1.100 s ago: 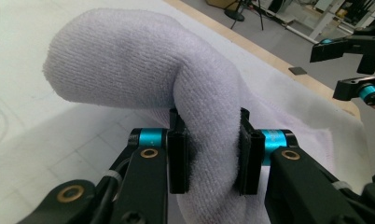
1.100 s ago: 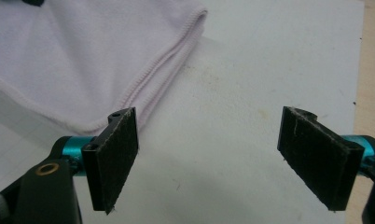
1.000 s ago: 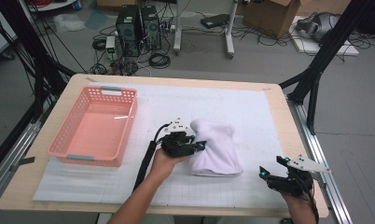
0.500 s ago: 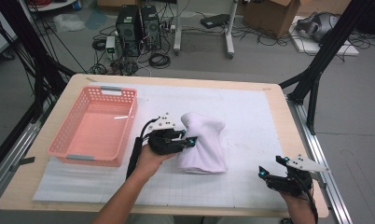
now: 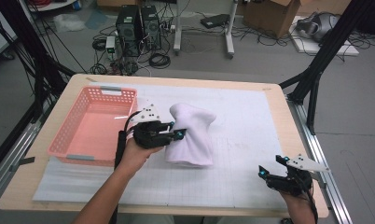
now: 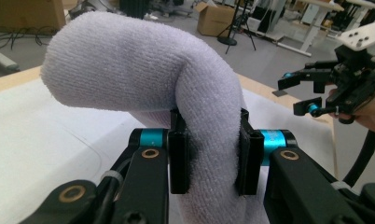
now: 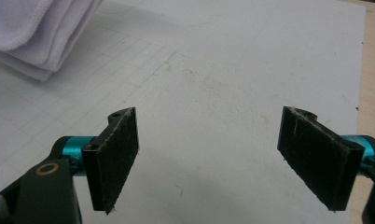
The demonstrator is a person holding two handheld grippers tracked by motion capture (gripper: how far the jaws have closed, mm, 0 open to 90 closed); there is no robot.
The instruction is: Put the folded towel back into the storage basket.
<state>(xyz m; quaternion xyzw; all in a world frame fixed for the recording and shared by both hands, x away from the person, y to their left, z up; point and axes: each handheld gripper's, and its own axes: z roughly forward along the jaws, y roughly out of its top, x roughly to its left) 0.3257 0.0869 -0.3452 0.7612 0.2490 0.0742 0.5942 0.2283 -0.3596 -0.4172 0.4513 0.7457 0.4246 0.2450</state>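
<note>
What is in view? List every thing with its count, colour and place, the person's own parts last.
towel: one, pale lilac, folded, mid-table, one end lifted off the mat and pinched.
basket: one, pink plastic, on the left part of the table, beside the towel.
mat: one, white with a faint grid, covering most of the table top.
table: one, light wood with metal rails along its sides.
computer towers: two, black, on the floor behind the table among cables.
cardboard box: one, brown, on the floor at the back right.
left tongs: one, black with blue joints, shut on the towel.
right tongs: one, black, open over the mat near the table's right front corner.
forearms: two, entering from the bottom edge.
</note>
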